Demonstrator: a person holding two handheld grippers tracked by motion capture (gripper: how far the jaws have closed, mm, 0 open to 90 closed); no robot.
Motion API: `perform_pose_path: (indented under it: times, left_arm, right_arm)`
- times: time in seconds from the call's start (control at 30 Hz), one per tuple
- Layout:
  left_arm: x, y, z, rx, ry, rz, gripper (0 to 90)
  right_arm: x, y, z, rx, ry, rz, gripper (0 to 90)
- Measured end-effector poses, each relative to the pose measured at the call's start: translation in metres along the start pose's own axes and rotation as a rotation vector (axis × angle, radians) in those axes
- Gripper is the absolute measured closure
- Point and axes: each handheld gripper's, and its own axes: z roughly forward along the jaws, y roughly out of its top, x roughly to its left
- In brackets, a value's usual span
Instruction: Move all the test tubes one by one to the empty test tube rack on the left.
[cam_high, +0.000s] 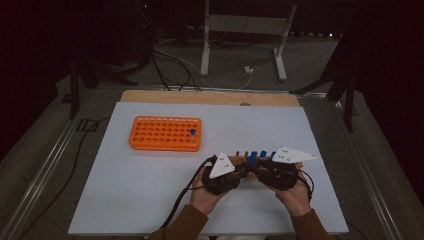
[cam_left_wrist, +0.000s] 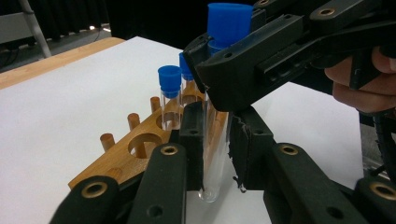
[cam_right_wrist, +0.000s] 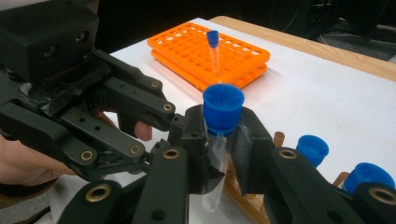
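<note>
A clear test tube with a blue cap (cam_right_wrist: 223, 108) hangs upright between both grippers, just beside a wooden rack (cam_left_wrist: 140, 144). My right gripper (cam_right_wrist: 219, 140) is shut on the tube right under its cap. My left gripper (cam_left_wrist: 215, 140) is shut on the glass lower down, and the tube's rounded bottom (cam_left_wrist: 212, 186) shows below its jaws, close to the white sheet. In the high view the left gripper (cam_high: 246, 169) and the right gripper (cam_high: 256, 168) meet tip to tip at the wooden rack (cam_high: 239, 161). Other capped tubes (cam_left_wrist: 169, 81) stand in that rack.
An orange tube rack (cam_high: 165, 134) lies at the left of the white sheet (cam_high: 150, 190), with one blue-capped tube (cam_high: 192, 134) standing in it. The wooden rack has open holes and short pegs (cam_left_wrist: 107, 139). Cables trail from both grippers toward the near edge.
</note>
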Motion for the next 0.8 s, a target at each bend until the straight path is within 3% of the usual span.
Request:
perform_pose_path:
  times: [0.13, 0.27, 0.43, 0.6, 0.8]
  left_arm:
    - [0.000, -0.001, -0.001, -0.009, 0.004, 0.007, 78.3]
    - [0.003, -0.001, -0.004, -0.009, 0.031, -0.003, 78.4]
    - [0.012, -0.005, -0.014, -0.016, 0.066, -0.023, 78.4]
    - [0.021, -0.009, -0.028, -0.024, 0.099, -0.042, 78.4]
    - [0.034, -0.010, -0.047, -0.045, 0.166, -0.044, 78.4]
  right_arm:
    - [-0.001, -0.001, 0.000, -0.005, 0.011, 0.002, 75.8]
    - [-0.005, -0.001, -0.004, -0.053, 0.064, 0.024, 59.8]
    - [-0.008, 0.001, -0.012, -0.091, 0.064, 0.019, 43.7]
    - [-0.015, 0.000, -0.016, -0.098, 0.018, 0.037, 28.5]
    - [-0.022, 0.000, -0.020, -0.095, -0.079, 0.051, 15.3]
